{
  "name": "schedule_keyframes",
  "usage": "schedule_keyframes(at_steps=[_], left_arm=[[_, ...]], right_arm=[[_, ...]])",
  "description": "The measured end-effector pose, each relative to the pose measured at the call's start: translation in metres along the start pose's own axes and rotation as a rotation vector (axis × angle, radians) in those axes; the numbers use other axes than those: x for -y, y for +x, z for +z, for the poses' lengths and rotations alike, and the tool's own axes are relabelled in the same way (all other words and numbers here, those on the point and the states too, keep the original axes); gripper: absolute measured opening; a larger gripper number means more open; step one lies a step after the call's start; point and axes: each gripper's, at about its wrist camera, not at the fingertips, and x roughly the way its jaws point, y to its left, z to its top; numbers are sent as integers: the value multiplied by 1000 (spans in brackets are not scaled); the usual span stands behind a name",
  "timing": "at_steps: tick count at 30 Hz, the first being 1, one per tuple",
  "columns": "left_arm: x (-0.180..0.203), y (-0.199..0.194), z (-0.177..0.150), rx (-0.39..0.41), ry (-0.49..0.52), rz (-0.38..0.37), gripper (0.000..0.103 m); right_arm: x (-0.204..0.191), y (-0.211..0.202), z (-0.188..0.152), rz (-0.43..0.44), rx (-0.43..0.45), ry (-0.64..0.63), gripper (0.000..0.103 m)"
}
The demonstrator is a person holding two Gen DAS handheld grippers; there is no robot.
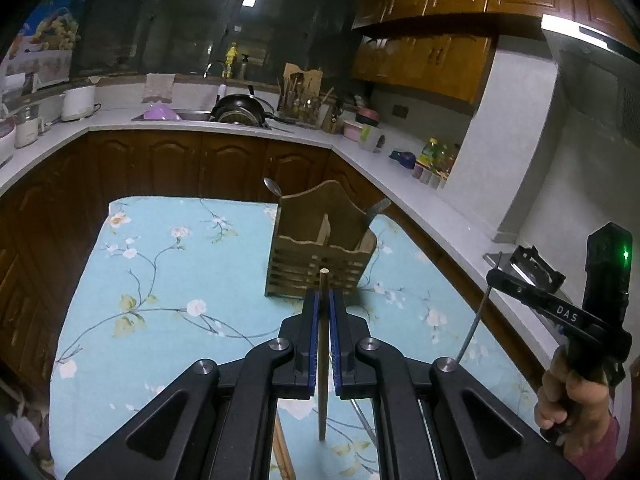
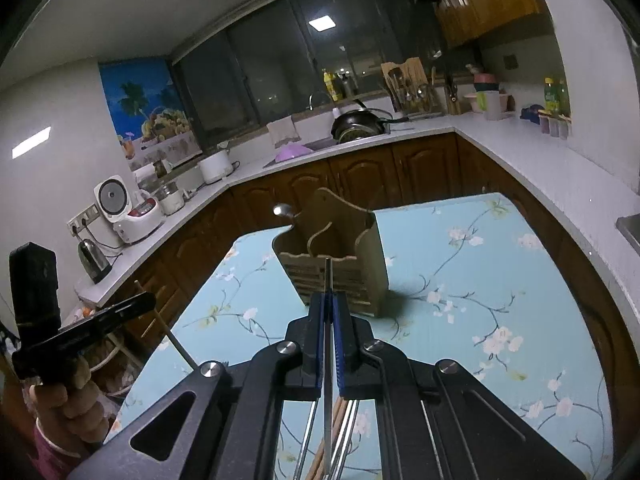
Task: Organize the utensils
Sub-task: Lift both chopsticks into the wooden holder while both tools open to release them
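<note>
A wooden utensil holder (image 1: 320,258) (image 2: 340,268) stands on the blue floral tablecloth (image 1: 168,280), with a metal spoon (image 1: 273,187) (image 2: 282,211) upright in its left compartment. My left gripper (image 1: 324,295) is shut on a wooden chopstick (image 1: 323,360), held just in front of the holder. To its right, my right gripper (image 2: 329,299) is shut on a thin metal utensil handle (image 2: 328,276), also in front of the holder. Each gripper shows in the other's view, the right gripper (image 1: 495,276) with its metal rod (image 1: 474,328) and the left gripper (image 2: 149,301).
More chopsticks and metal utensils (image 2: 344,420) lie on the cloth below the grippers. A white counter (image 1: 400,184) wraps around the table, bearing a sink with a black pan (image 1: 240,110), a rice cooker (image 2: 128,208) and bottles (image 1: 434,152).
</note>
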Motion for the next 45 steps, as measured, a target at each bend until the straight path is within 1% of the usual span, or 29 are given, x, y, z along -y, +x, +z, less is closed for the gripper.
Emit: schedule_keyframes(at_steps=[9, 13, 15, 19, 25, 28, 30, 32, 34, 36, 37, 41, 45], left_arm=[[-10, 5, 12, 47, -24, 0, 3], [-18, 11, 21, 73, -48, -3, 3], [-22, 15, 24, 87, -53, -3, 3], [-25, 24, 41, 131, -54, 1, 3], [-32, 44, 83, 224, -47, 14, 3], [-35, 58, 106, 280, -45, 22, 3], [-38, 69, 116, 312, -52, 31, 3], [-42, 85, 119, 329, -65, 36, 3], [-46, 107, 123, 343, -81, 55, 3], [-48, 128, 115, 341, -93, 64, 3], [-50, 141, 112, 336, -102, 81, 3], [-49, 188, 91, 309, -137, 95, 3], [-48, 223, 78, 274, -148, 90, 3]], right_arm=[[0, 8, 16, -5, 39, 7, 4], [-1, 16, 28, 4, 68, 14, 4], [-1, 20, 35, -5, 81, 11, 4], [-1, 30, 55, -18, 124, 11, 4], [5, 52, 101, -32, 218, 44, 4], [7, 63, 120, -46, 256, 53, 4], [9, 71, 129, -56, 282, 52, 4], [12, 80, 133, -61, 294, 58, 4], [16, 91, 133, -68, 309, 64, 4], [18, 101, 132, -71, 312, 67, 4], [20, 107, 129, -76, 315, 69, 4], [29, 128, 105, -71, 313, 88, 5], [34, 139, 78, -86, 304, 83, 5]])
